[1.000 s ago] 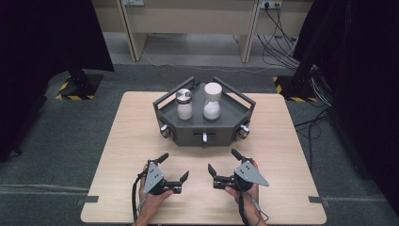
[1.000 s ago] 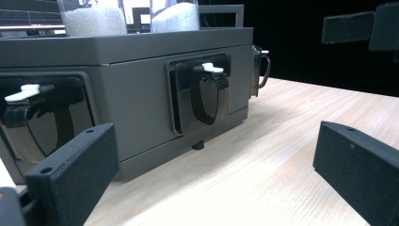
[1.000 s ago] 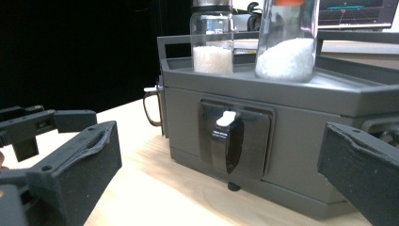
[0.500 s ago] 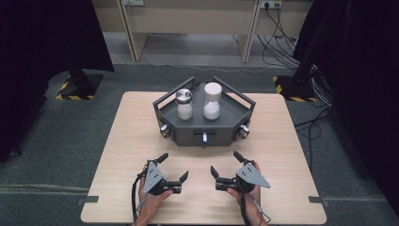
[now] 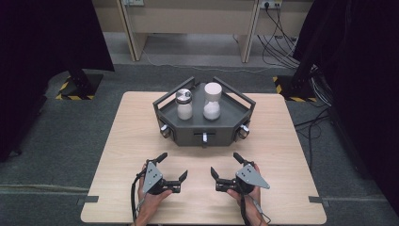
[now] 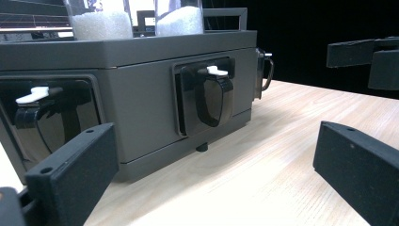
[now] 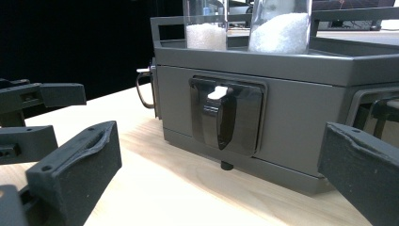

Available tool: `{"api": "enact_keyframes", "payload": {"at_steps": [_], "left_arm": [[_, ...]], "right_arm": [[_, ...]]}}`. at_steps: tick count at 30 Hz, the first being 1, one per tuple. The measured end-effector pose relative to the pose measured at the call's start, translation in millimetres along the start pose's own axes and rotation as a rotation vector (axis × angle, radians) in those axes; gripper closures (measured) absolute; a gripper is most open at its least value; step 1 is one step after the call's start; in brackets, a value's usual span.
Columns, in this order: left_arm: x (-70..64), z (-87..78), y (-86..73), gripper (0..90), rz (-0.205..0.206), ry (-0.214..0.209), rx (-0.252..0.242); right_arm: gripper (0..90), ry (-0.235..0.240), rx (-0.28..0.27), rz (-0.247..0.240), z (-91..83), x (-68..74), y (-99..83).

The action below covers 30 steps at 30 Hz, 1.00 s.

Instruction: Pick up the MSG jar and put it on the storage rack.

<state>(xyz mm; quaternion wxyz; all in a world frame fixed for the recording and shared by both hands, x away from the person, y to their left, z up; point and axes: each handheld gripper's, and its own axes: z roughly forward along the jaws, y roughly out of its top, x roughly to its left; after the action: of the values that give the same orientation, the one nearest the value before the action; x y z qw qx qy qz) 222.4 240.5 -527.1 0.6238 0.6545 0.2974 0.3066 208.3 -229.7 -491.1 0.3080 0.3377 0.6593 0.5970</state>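
Dark grey, six-sided and box-shaped, the tray stand [image 5: 188, 134] sits on the far half of the light wooden table [image 5: 117, 155], centred between its left and right edges. On top of the stand, inside its raised rails, two clear jars hold white grains: a shorter jar with a metal lid [image 5: 184, 104] on the left and a taller jar with a white lid [image 5: 212, 101] just beside it on the right. They stand upright and close together, and whether they touch cannot be told.

Small handles [image 5: 204, 137] show on the front faces of the stand; from the left gripper view the middle one is a dark curved pull with a white tab [image 6: 214, 92], and the right gripper view shows the same pull [image 7: 221, 117] from the other side.

Near the front edge of the table, the left gripper [image 5: 171, 165] rests low with its jaws spread wide and nothing between them. The right gripper [image 5: 225, 165] lies alongside it, well apart from the stand, its jaws likewise spread wide and empty. Each is gripped by a hand [image 5: 150, 200] coming in from the bottom of the high view, and both point toward the stand's front.
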Motion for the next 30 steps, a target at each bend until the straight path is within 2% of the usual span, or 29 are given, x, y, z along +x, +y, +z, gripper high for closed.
{"api": "enact_keyframes", "payload": {"at_steps": [7,11,30], "left_arm": [[0.7,-0.7,0.2,0.2,-0.001,-0.003,-0.006],[2.3,-1.2,-0.4,0.2,-0.018,-0.005,-0.008],[2.1,-1.7,-0.4,0.2,-0.019,-0.013,-0.009]], "right_arm": [[0.4,-0.004,0.002,-0.001,-0.1,-0.3,-2.1],[0.4,-0.002,0.007,-0.004,0.9,0.3,-3.3],[0.4,0.002,0.018,-0.013,2.7,1.7,-6.7]]}}
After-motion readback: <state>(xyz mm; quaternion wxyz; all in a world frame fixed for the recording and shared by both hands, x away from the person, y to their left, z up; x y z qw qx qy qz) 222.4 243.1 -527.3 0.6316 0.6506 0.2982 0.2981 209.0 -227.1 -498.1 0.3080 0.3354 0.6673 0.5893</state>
